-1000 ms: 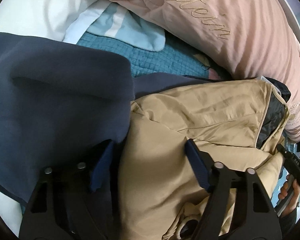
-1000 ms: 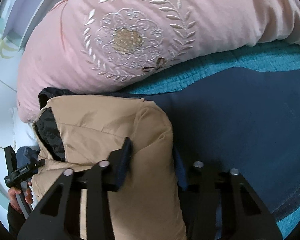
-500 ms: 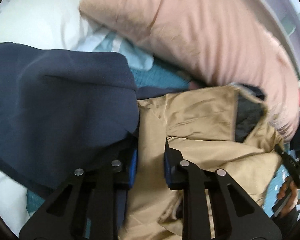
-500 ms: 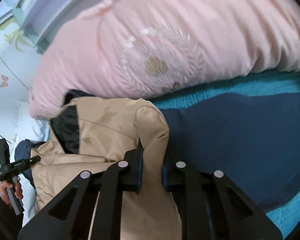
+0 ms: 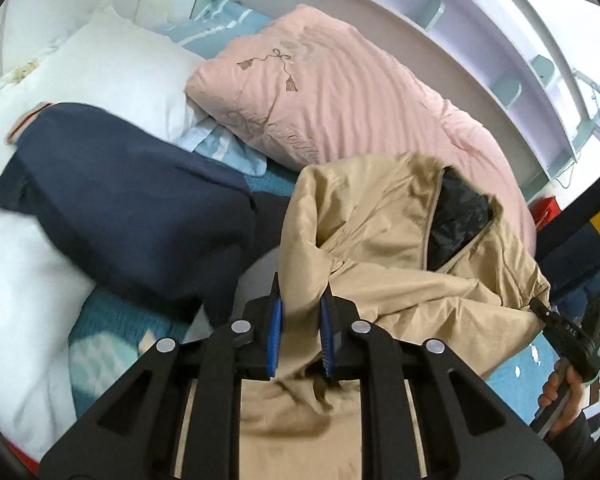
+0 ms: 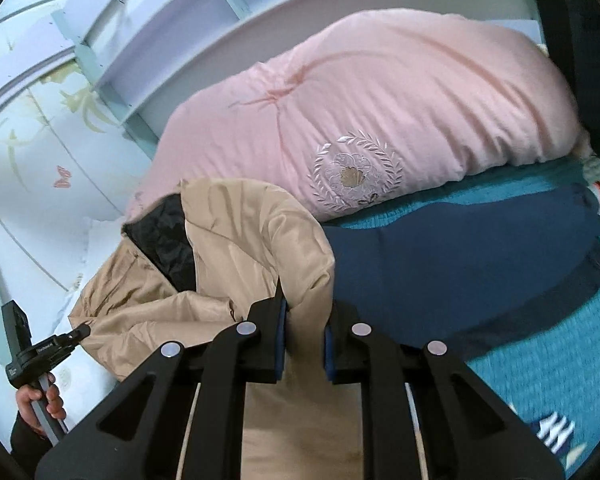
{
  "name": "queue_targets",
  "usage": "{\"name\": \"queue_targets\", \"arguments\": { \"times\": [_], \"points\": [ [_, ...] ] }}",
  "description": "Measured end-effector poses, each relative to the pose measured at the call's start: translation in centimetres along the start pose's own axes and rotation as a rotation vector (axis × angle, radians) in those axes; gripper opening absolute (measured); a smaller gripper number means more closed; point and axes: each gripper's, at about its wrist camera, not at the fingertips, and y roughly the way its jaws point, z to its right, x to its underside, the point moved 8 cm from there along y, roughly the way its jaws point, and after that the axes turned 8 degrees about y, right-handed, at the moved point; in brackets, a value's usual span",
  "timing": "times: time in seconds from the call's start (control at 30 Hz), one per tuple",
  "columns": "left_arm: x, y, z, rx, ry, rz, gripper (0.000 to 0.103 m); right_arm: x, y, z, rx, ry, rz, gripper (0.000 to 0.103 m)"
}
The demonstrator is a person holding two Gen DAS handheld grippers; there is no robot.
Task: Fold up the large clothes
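The left claw (image 5: 299,330) is pinching a thick fold of the tan jacket (image 5: 380,232) between its blue pads, and the right claw (image 6: 305,334) is doing the same on another edge of that jacket (image 6: 236,240), each jaw squeezed down on bunched fabric. The jacket is hanging up off the bed between the two, its black lining (image 5: 456,220) gaping open just beyond the left claw's far side.

Ahead of both claws and lower, a navy garment (image 6: 460,272) is lying spread on the teal bedcover (image 6: 540,352); from the left claw it is sitting off to the left (image 5: 120,208), draped over a white pillow (image 5: 112,72). Farther out a pink duvet (image 6: 380,112) is piled against the shelved wall.

From where I am standing, the bite on each side looks bulky rather than clean, so the slippery shell could be sliding out of one claw if the lift speeds up. The open front is also sagging, so the next fold could be landing crooked, and the hanging hem could be dragging the navy garment out of place.
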Motion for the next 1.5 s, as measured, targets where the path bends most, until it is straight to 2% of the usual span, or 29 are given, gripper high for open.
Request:
{"name": "queue_targets", "arguments": {
  "times": [0.2, 0.33, 0.47, 0.57, 0.7, 0.87, 0.93, 1.0, 1.03, 1.1, 1.17, 1.27, 1.37, 1.47, 1.5],
  "points": [
    [5.1, -4.9, 0.2, 0.013, -0.037, 0.018, 0.016, 3.4, -5.8, -0.3, -0.016, -0.002, 0.028, 0.013],
    [10.1, -7.5, 0.1, 0.003, -0.03, -0.017, 0.016, 6.5, -8.3, 0.3, -0.02, 0.022, 0.017, 0.013],
    [14.7, -7.8, -0.7, -0.024, -0.038, -0.069, 0.016, 10.2, -10.1, 1.6, -0.006, 0.033, -0.012, 0.013],
    [18.0, -7.6, -1.7, -0.024, -0.084, -0.118, 0.016, 13.4, -11.1, 2.8, 0.019, 0.04, -0.039, 0.014],
    [21.0, -7.6, -2.9, -0.038, -0.136, -0.16, 0.016, 17.1, -11.7, 4.9, 0.085, 0.05, -0.087, 0.018],
    [21.9, -8.6, -5.1, -0.083, -0.198, -0.18, 0.019, 20.6, -12.8, 7.4, 0.167, 0.076, -0.161, 0.026],
    [21.8, -9.4, -5.5, -0.106, -0.192, -0.167, 0.031, 21.5, -13.3, 7.8, 0.194, 0.061, -0.193, 0.029],
    [21.7, -10.4, -5.6, -0.143, -0.177, -0.177, 0.04, 22.0, -13.9, 8.2, 0.249, 0.028, -0.215, 0.039],
    [21.7, -10.9, -5.6, -0.151, -0.175, -0.185, 0.049, 22.0, -14.3, 8.2, 0.258, 0.022, -0.223, 0.041],
    [21.5, -12.5, -5.9, -0.209, -0.177, -0.167, 0.06, 21.8, -14.9, 8.2, 0.282, 0.005, -0.227, 0.044],
    [21.1, -14.3, -5.9, -0.257, -0.171, -0.147, 0.063, 21.2, -16.2, 8.3, 0.326, -0.011, -0.223, 0.047],
    [19.4, -16.2, -4.1, -0.245, -0.089, -0.082, 0.064, 20.3, -18.2, 7.3, 0.326, -0.029, -0.188, 0.047],
    [17.5, -15.8, -0.8, -0.144, -0.006, -0.041, 0.066, 18.5, -19.8, 4.8, 0.3, -0.064, -0.121, 0.047],
    [17.0, -12.5, 2.8, -0.065, 0.092, -0.094, 0.069, 17.6, -18.9, 1.6, 0.213, -0.09, -0.112, 0.047],
    [17.3, -11.0, 3.4, -0.063, 0.113, -0.125, 0.069, 17.7, -17.9, 0.7, 0.194, -0.099, -0.126, 0.047]
  ]
}}
